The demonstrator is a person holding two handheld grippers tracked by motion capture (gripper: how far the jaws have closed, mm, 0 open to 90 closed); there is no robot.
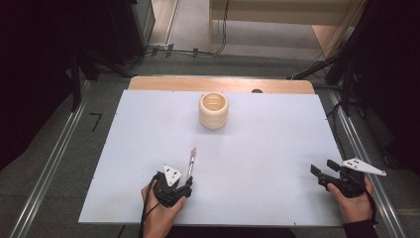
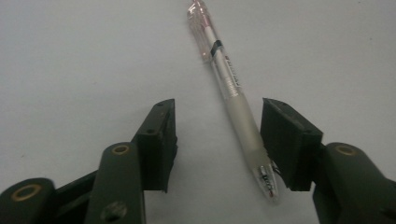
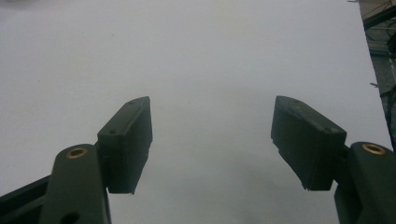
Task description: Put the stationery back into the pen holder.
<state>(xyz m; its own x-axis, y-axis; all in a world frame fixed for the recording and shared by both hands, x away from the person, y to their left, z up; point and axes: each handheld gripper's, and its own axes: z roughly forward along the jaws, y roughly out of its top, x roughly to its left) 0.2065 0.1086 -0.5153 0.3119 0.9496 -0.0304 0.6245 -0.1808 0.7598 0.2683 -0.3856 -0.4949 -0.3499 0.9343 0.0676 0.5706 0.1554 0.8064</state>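
A: What does the left gripper (image 2: 217, 140) have to do with the pen (image 2: 231, 91)?

B: Its fingers (image 2: 161, 140) stand apart, about half open, and hold nothing. The pen lies flat on the white counter (image 2: 70, 56) between them, its frosted grip section close to the right-hand finger, though contact there cannot be confirmed, and well clear of the left-hand one. The tip end points back toward the gripper; the clear pink end runs out ahead, beyond the fingertips.

A: And from above?

B: In the high view the left gripper (image 1: 187, 182) sits near the counter's front edge with the pen (image 1: 191, 161) reaching forward from its fingers toward a pale ribbed cup (image 1: 214, 110), which stands well ahead, upright and open.

A: The other hand?

B: The right gripper (image 1: 317, 174) rests far off to the side, its fingers (image 3: 128, 140) wide apart around bare counter, gripping nothing.

A: How should the pickup go?

B: It looks like the grasp is about to be made. The pen sits off-centre, so shifting the left gripper slightly toward the right-hand finger would centre it. Closing on the frosted grip, with the fingers low to the counter, should stop the round barrel from rolling away or pivoting as it lifts.
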